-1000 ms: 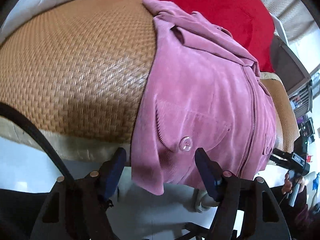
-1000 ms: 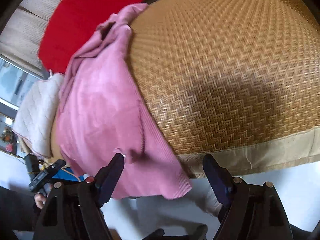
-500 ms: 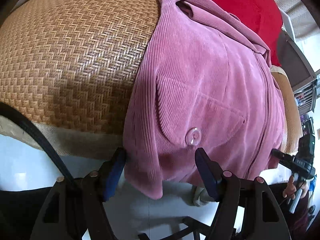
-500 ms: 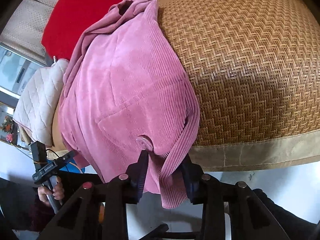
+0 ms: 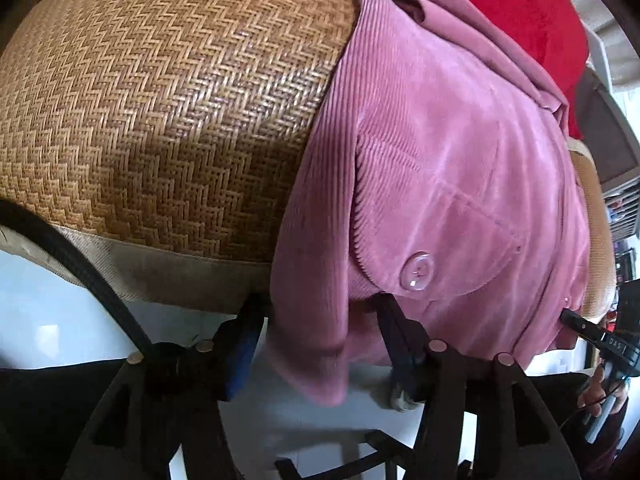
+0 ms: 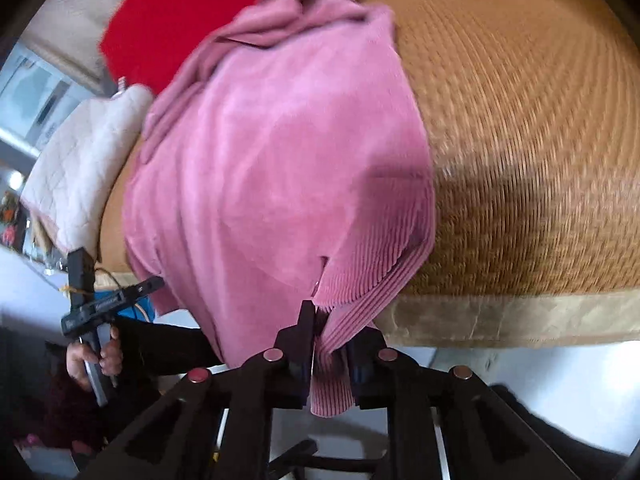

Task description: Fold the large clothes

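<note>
Your right gripper (image 6: 330,354) is closing, pads pinching the hanging corner of the pink corduroy jacket (image 6: 280,168). Your left gripper (image 5: 320,336) is also closing, jaws apart either side of the opposite hem corner, not clamped. Jacket lies on the woven mat (image 5: 168,112), hem overhanging the near edge.

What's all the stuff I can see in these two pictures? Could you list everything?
jacket: one, pink corduroy, lying on the mat, hem hanging over the near edge
button: one, clear, on the jacket's pocket flap
mat: one, tan woven, covering the surface
red cloth: one, behind the jacket
quilt: one, white, beside the jacket
cable: one, black, at the mat's edge
left gripper: black, jaws closing around the hem, not yet pressing
right gripper: black, jaws closing, pinching the hem
hand: one, holding the left gripper's handle
</note>
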`<state>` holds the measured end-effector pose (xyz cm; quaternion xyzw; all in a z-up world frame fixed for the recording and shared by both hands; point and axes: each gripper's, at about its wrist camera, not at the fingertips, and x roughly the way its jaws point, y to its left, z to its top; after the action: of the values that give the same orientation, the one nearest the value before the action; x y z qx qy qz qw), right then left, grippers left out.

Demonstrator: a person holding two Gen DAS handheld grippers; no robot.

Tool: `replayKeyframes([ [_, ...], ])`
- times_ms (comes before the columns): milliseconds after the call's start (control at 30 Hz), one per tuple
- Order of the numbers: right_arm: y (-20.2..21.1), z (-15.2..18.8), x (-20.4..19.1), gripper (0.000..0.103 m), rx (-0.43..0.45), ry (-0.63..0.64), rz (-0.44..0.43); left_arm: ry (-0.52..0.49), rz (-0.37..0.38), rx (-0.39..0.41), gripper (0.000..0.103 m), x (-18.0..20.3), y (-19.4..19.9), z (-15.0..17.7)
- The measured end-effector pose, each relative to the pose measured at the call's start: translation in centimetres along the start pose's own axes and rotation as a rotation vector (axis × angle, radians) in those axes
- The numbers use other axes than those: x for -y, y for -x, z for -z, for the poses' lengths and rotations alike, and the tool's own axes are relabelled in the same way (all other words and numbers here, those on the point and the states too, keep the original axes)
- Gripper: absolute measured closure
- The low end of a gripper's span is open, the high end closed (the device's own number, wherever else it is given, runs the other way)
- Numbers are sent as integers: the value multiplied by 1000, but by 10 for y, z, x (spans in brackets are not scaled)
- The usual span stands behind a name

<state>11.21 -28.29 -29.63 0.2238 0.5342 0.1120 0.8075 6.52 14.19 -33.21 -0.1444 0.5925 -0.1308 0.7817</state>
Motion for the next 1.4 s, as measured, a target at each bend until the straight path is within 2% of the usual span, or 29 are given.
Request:
replayKeyframes([
  [67,1,2,-6,86,9,13,-2,-15,19,-4,64,7,-7,3],
  [100,1,2,-12,89,15,20,-15,-36,23,-7,87,11,-8,5],
  [133,3,3,-17,89,24,28,-26,-49,23,-6,96,15,-9,5],
  [200,13,-5,-29,91,52,45,-45,-65,37,7,98,23,-6,7],
  [267,27,-10,-39,92,84,49,-87,-63,100,25,99,32,5,6],
  [400,48,-38,-58,93,139,74,-153,-109,232,109,99,55,50,-10],
  [600,72,-119,-65,96,304,50,-208,-128,374,268,99,82,124,-81],
  [700,79,-167,-50,96,395,-4,-236,-154,347,329,99,95,136,-132],
  [733,77,-193,-46,96,431,-31,-243,-153,335,350,99,99,134,-153],
  [800,74,-222,-41,96,468,-70,-250,-117,340,370,99,92,126,-192],
  [900,58,-265,-27,96,497,-99,-229,-53,286,396,99,83,100,-241],
  [1000,33,-296,-14,96,518,-119,-182,40,284,389,99,68,56,-278],
  [1033,26,-305,-5,96,515,-135,-171,66,246,382,98,64,35,-290],
  [1100,6,-319,17,96,529,-175,-130,74,150,326,95,65,0,-306],
  [1167,-6,-326,34,94,538,-228,-122,104,136,277,95,56,-16,-314],
  [1267,-5,-325,67,91,540,-388,-211,138,182,292,93,52,-18,-315],
  [1333,8,-321,65,89,592,-375,-228,133,215,320,91,47,-7,-319],
  [1367,15,-318,57,84,615,-335,-215,127,232,340,91,45,-3,-318],
  [1400,19,-316,51,74,620,-314,-207,122,241,362,89,45,4,-316],
])
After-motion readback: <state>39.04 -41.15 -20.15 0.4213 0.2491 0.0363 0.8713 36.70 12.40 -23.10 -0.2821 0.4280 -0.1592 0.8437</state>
